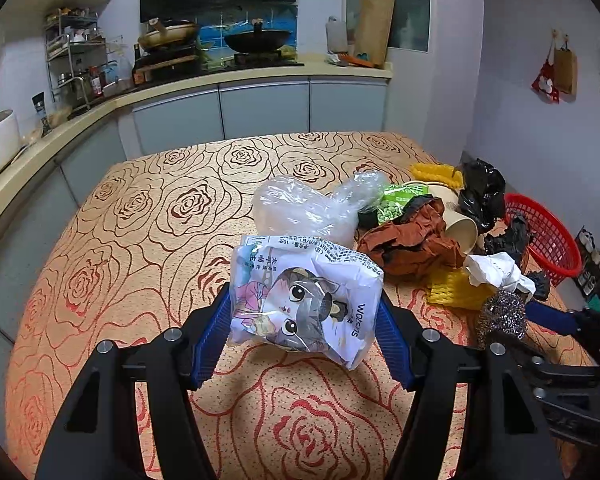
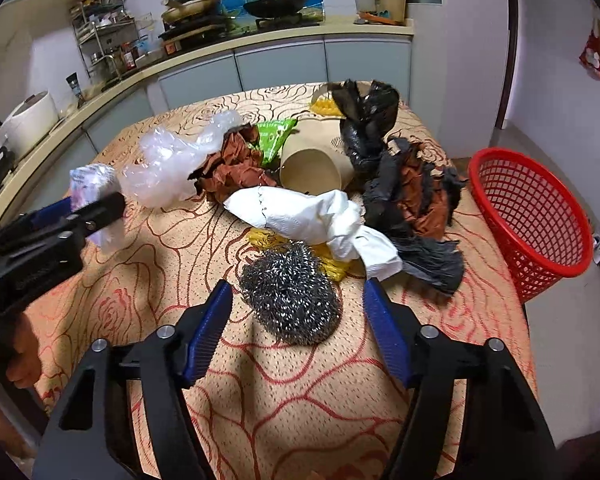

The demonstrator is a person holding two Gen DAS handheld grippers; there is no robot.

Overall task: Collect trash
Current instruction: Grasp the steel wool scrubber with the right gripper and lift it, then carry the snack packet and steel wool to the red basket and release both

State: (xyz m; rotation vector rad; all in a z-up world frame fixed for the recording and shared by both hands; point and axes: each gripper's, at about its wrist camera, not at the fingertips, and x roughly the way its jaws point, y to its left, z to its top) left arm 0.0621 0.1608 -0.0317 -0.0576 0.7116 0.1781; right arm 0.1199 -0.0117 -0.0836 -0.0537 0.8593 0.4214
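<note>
My left gripper (image 1: 303, 296) is shut on a white snack bag with a cat picture (image 1: 300, 280), held just above the rose-patterned tablecloth (image 1: 140, 240). From the right wrist view the same bag (image 2: 86, 182) shows at the left in the left gripper (image 2: 100, 204). My right gripper (image 2: 296, 284) points down over a steel wool ball (image 2: 292, 304). The ball sits between its blue pads with a small gap on each side, so the jaws are open. The steel wool ball (image 1: 502, 316) and a right gripper finger (image 1: 548, 316) also show at the right of the left wrist view.
A trash pile lies behind: clear plastic bag (image 2: 168, 160), brown crumpled paper (image 2: 232, 168), green packet (image 2: 274, 136), paper cup (image 2: 312, 168), black bags (image 2: 368, 120), white tissue (image 2: 312, 216), yellow mesh (image 2: 332, 264). A red basket (image 2: 532, 216) stands beside the table's right edge. Kitchen counter behind.
</note>
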